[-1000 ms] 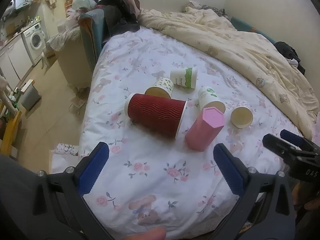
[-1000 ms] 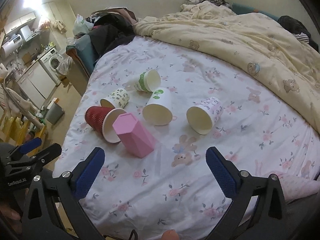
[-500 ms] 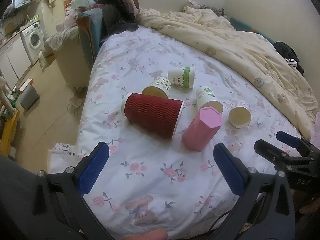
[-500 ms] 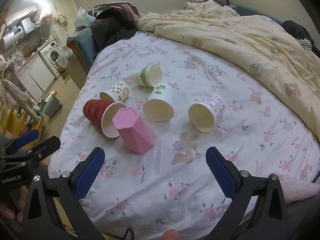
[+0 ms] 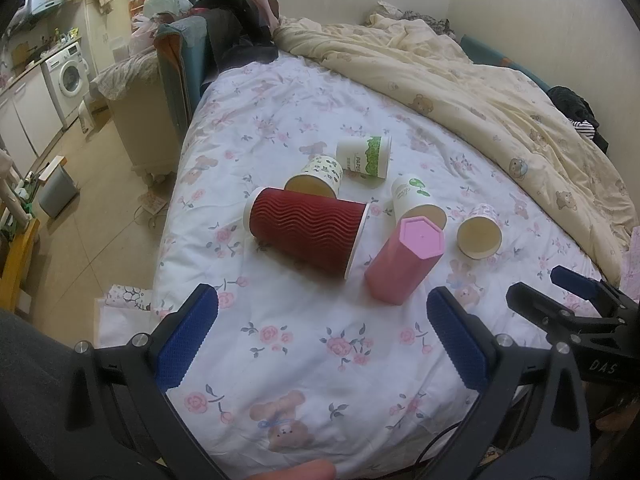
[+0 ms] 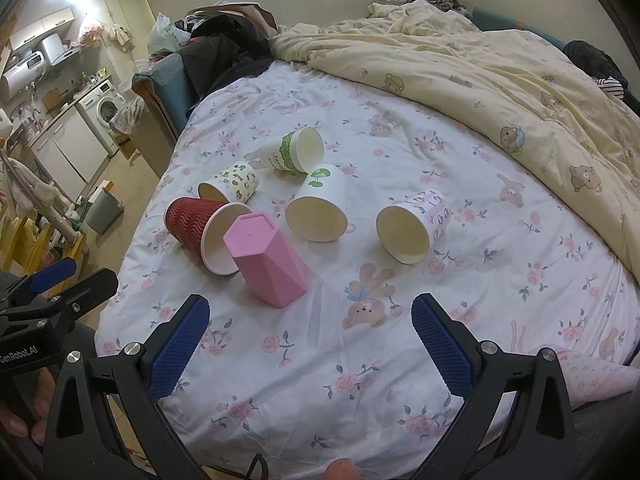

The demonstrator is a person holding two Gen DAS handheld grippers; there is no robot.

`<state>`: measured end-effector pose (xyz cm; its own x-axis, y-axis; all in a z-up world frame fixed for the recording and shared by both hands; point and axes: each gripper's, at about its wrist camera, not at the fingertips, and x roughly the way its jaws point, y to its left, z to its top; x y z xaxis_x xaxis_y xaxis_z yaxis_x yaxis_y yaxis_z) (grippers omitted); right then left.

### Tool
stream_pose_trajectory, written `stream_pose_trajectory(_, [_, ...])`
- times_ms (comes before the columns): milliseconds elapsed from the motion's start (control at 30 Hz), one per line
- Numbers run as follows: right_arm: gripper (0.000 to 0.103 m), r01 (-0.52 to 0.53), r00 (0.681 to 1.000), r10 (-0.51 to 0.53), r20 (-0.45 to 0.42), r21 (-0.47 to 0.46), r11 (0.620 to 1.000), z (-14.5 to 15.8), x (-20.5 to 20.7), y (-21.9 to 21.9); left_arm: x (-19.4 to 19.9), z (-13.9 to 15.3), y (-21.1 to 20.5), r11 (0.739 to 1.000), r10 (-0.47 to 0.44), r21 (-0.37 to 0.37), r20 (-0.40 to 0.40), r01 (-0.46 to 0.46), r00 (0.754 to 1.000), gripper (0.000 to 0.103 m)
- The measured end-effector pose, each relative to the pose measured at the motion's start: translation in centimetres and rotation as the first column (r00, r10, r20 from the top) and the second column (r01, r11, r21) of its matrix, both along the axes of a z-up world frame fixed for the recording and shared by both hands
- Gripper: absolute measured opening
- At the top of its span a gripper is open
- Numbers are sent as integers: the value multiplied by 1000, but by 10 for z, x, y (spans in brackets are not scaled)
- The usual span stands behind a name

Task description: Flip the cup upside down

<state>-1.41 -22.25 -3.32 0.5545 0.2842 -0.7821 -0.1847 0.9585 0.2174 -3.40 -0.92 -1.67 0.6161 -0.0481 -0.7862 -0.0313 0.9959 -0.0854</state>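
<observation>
Meanwhile, little changed since second ago: both claws, left claw [image 5: 322,336] and right claw [image 6: 310,346], still apart, empty, pulled back slightly. Pink cup [image 6: 266,258] already upside down on bed [image 6: 500,248]; paper cups lying sideways.

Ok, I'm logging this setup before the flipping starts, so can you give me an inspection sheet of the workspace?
Surface: bed with a white floral sheet, wrinkled.
Job's things: pink cup standing base up, leaning on the red cup. Red cup and four paper cups lie on their sides: cartoon-print cup, green-band cup, leaf-logo cup, lilac-print cup.
Clutter: yellow bear quilt bunched on the far side; dark clothes piled at the far left corner.
Grippers: left gripper and right gripper both open, empty, short of the cups.
Cables: one thin dark loop at the near edge.
Surroundings: washing machine, cabinets, grey bin on the floor.
</observation>
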Motion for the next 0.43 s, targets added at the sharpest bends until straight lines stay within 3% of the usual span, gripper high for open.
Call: stream_pose_trajectory(433, [103, -4, 1000, 4, 1, -1, 1000, -2, 0, 1, 0, 0, 0, 1000, 5, 11, 2, -5, 1000, 103])
